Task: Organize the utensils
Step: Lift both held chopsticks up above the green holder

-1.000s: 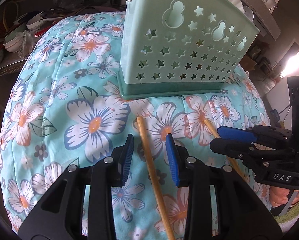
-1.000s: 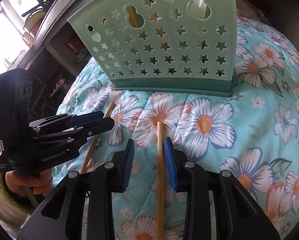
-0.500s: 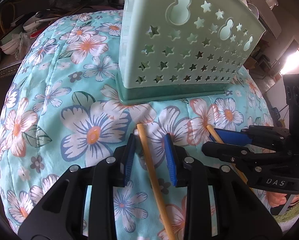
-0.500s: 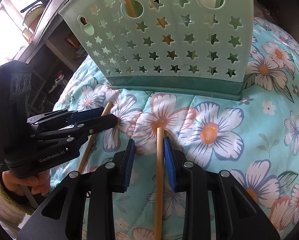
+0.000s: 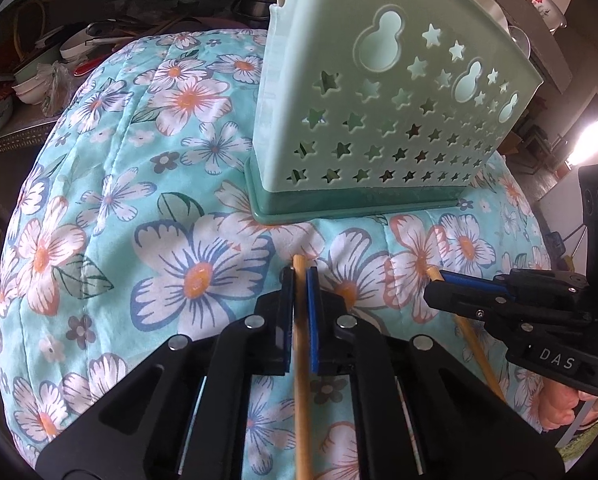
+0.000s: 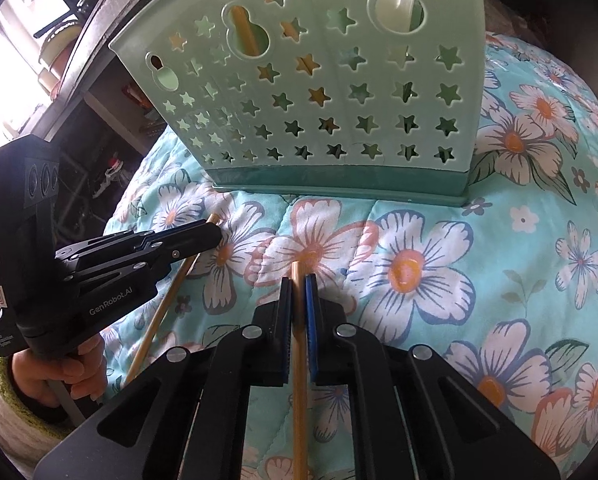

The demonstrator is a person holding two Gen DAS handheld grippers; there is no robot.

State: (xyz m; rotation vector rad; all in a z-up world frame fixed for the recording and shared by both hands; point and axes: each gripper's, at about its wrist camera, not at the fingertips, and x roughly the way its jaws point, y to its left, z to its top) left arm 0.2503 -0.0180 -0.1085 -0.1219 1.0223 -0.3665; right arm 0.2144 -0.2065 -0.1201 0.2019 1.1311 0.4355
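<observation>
left wrist view:
left gripper: jaws clamped on a chopstick, blue pads pressing both its sides
left chopstick: wooden, lay on the floral cloth, tip poking just past the fingertips toward the holder
holder: mint green, star cutouts, upright on the cloth, just beyond the chopstick tip
right gripper: at the right edge, closed on a second chopstick
background: dishes and clutter on shelves, blurred

right wrist view:
right gripper: jaws tight on its chopstick, tip near the holder base
left gripper: at the left, pinched on the other chopstick, held by a hand in a knit sleeve
holder contents: one chopstick and a white utensil seen through the cutouts
chopsticks on cloth: well apart, both angled toward the holder
</observation>
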